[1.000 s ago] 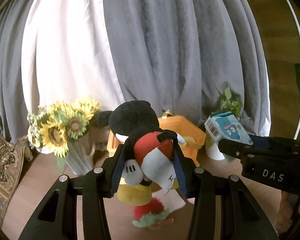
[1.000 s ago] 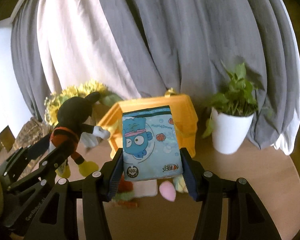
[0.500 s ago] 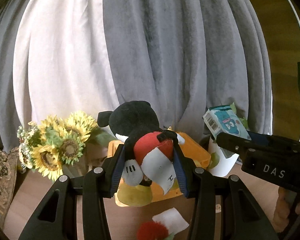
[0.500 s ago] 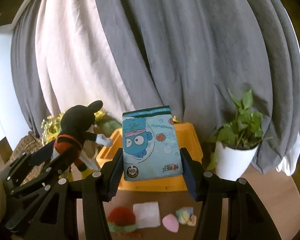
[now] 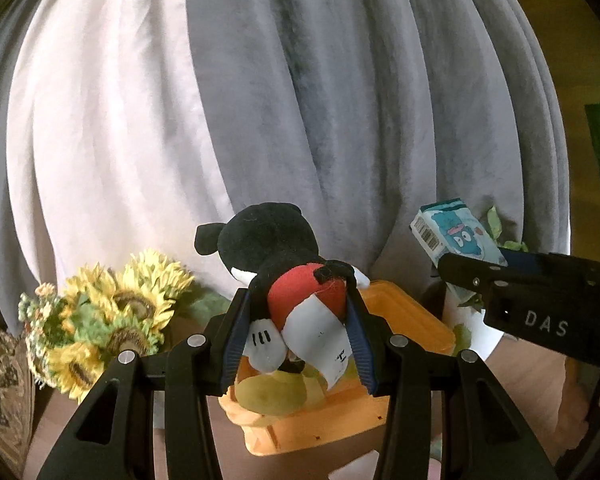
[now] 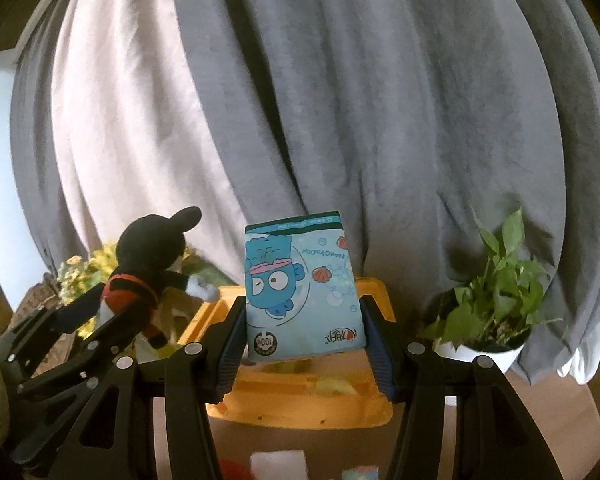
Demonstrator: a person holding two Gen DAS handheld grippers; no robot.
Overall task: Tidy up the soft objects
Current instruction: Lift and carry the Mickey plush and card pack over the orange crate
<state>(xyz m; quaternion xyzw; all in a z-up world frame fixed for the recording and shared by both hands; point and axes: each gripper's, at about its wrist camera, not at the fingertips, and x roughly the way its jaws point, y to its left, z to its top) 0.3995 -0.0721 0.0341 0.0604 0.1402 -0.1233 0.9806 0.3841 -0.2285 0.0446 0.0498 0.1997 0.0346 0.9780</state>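
Note:
My left gripper (image 5: 298, 340) is shut on a black, red and white mouse plush (image 5: 284, 264), held in the air above the near edge of the orange bin (image 5: 412, 332). My right gripper (image 6: 304, 340) is shut on a blue tissue pack (image 6: 300, 284) with a cartoon fish, held above the same orange bin (image 6: 300, 400). The plush (image 6: 144, 276) and left gripper (image 6: 80, 344) show at the left of the right wrist view. The tissue pack (image 5: 456, 236) and right gripper (image 5: 520, 284) show at the right of the left wrist view.
A sunflower bouquet (image 5: 100, 320) stands left of the bin. A potted green plant (image 6: 492, 312) in a white pot stands to its right. Grey and white curtains (image 6: 300, 100) hang behind. Small soft items, one white (image 6: 276, 464), lie on the wooden table in front of the bin.
Both grippers have moved forward and up toward the orange bin with their loads. The bin now sits right beneath them and the items on the table have slid out of view.

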